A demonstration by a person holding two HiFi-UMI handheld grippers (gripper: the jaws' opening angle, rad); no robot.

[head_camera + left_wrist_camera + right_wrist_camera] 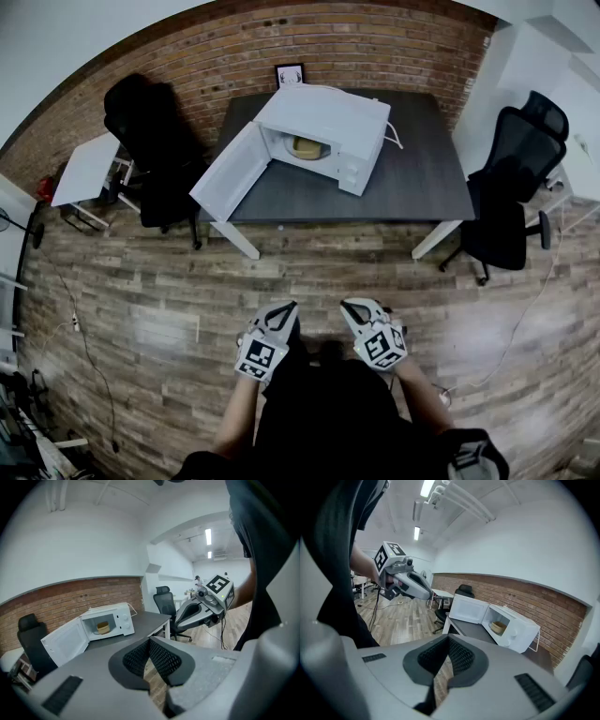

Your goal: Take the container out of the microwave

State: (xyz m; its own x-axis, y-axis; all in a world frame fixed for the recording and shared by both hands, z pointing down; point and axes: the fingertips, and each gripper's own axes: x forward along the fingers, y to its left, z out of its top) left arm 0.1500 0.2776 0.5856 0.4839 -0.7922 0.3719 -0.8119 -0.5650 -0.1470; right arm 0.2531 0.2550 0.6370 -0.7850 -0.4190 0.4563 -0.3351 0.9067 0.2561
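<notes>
A white microwave (pixel 328 131) stands on a dark table (pixel 422 183) against the brick wall, its door (pixel 228 173) swung open to the left. A tan container (pixel 306 145) sits inside the cavity; it also shows in the left gripper view as the container (pixel 102 627) and in the right gripper view as the container (pixel 499 626). My left gripper (pixel 282 310) and right gripper (pixel 355 307) are held close to the person's body, far from the table over the wood floor. Both are shut with nothing between the jaws: left gripper (pixel 149 642), right gripper (pixel 449 640).
A black office chair (pixel 155 141) stands left of the table beside the open door, and another chair (pixel 511 202) stands at its right end. A small white side table (pixel 84 169) is farther left. A framed picture (pixel 290 73) leans on the wall. Cables trail across the floor.
</notes>
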